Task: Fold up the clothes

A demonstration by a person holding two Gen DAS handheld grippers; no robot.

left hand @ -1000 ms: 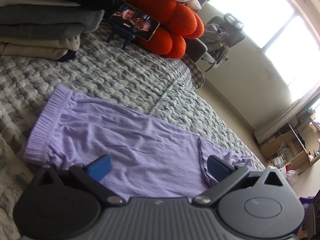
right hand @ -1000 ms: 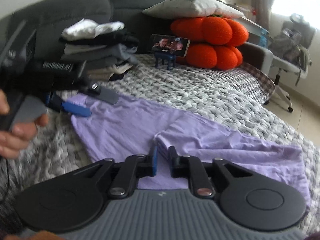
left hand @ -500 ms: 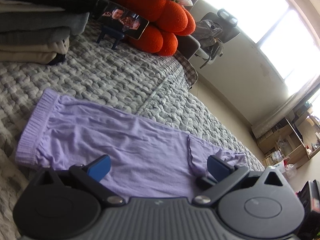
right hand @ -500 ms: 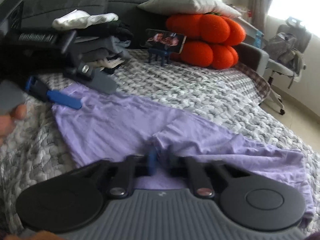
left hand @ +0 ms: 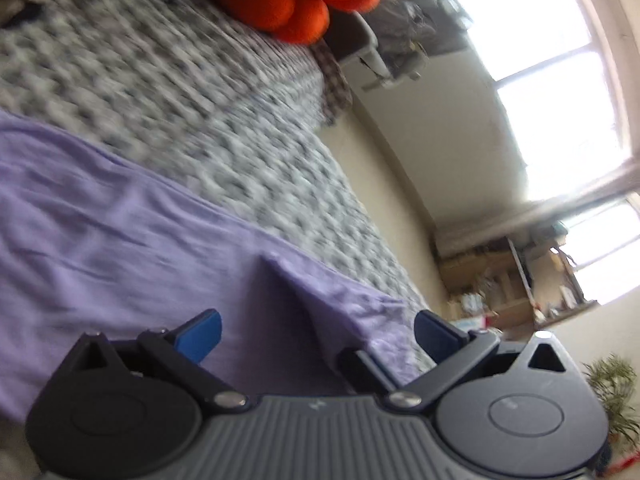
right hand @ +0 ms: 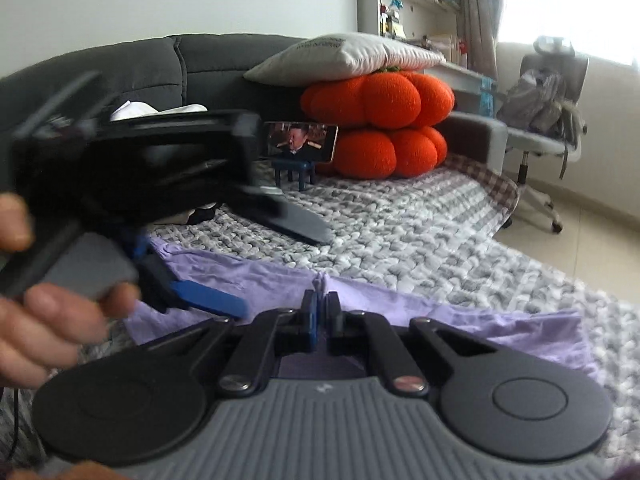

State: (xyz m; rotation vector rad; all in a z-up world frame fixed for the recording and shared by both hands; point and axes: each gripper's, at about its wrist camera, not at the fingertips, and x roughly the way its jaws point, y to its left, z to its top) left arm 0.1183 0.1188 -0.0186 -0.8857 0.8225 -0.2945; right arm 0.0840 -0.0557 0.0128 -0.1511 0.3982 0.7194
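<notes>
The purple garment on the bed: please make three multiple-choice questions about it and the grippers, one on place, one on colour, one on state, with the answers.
1. Where does the purple garment lie?
A. on the grey knitted blanket
B. on the office chair
C. on the floor

2. What colour are the round cushions under the pillow?
A. green
B. orange
C. white

3. How does the right gripper stand?
A. wide open above the garment
B. shut on the phone
C. shut on a pinch of the garment

Answers:
1 A: the cloth is spread flat on the knitted blanket.
2 B: both stacked cushions are bright orange.
3 C: a peak of purple cloth rises between the closed pads, while the left gripper is open.
</notes>
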